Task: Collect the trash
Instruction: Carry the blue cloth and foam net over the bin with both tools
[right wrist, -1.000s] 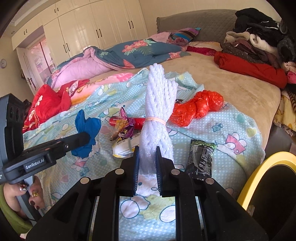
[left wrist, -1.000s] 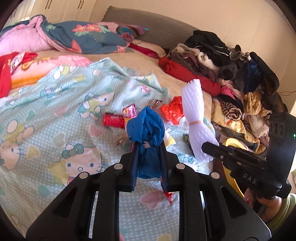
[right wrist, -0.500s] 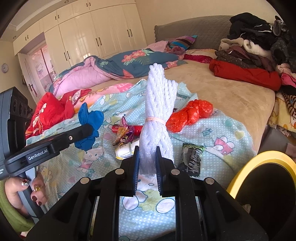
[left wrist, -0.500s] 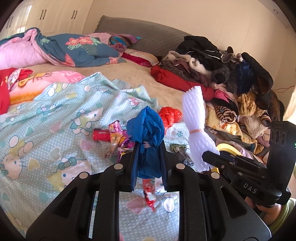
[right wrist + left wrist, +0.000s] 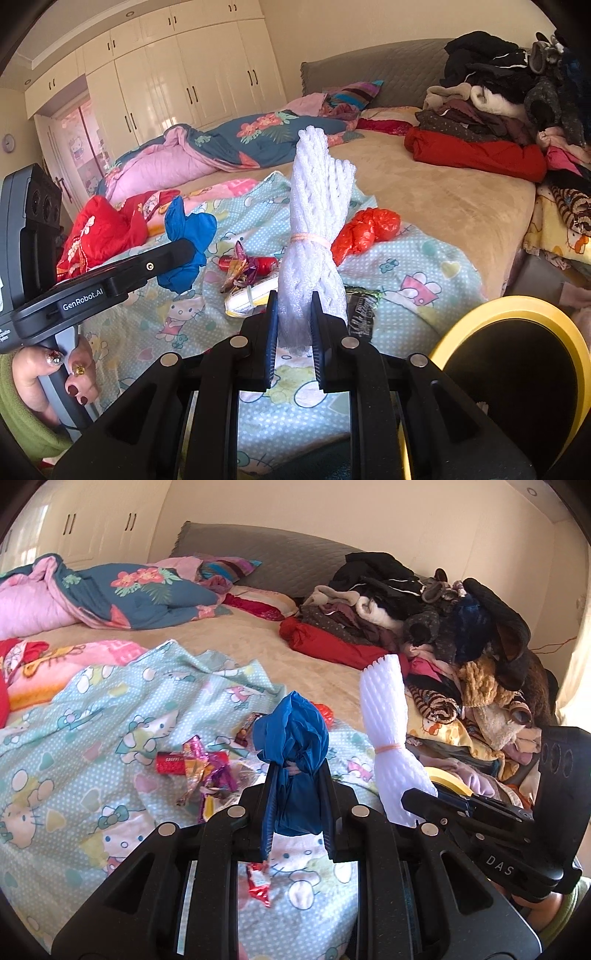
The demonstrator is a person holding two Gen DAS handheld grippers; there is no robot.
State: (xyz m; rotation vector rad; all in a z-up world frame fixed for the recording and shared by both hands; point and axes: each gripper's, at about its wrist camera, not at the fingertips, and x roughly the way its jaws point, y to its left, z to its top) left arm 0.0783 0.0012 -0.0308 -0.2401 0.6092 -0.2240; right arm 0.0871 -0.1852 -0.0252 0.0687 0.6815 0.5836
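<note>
Trash lies scattered on the pale blue cartoon-print bedsheet (image 5: 424, 266) spread below and ahead of both tools. Just to the right of the right gripper (image 5: 293, 314) and lower, the black bin with a yellow rim (image 5: 517, 314) stands beside the bed. That gripper is clamped on the bundle of white foam netting tied with a thin pink band (image 5: 314, 229), which rises upright from between its fingers. To its left, the left gripper (image 5: 297, 797) is closed on a crumpled blue plastic bag (image 5: 293, 738), which bulges above the fingertips. Beyond the white bundle, slightly right, a crumpled red plastic bag (image 5: 364, 230) rests on the sheet. Between the two grippers and a little ahead lie a small red can on its side (image 5: 266, 264) and shiny purple and gold sweet wrappers (image 5: 238, 267), touching one another. A dark crinkled snack wrapper (image 5: 362, 310) sits just right of the right gripper's fingers. Under the left gripper lies a small red foil wrapper (image 5: 258, 884).
</note>
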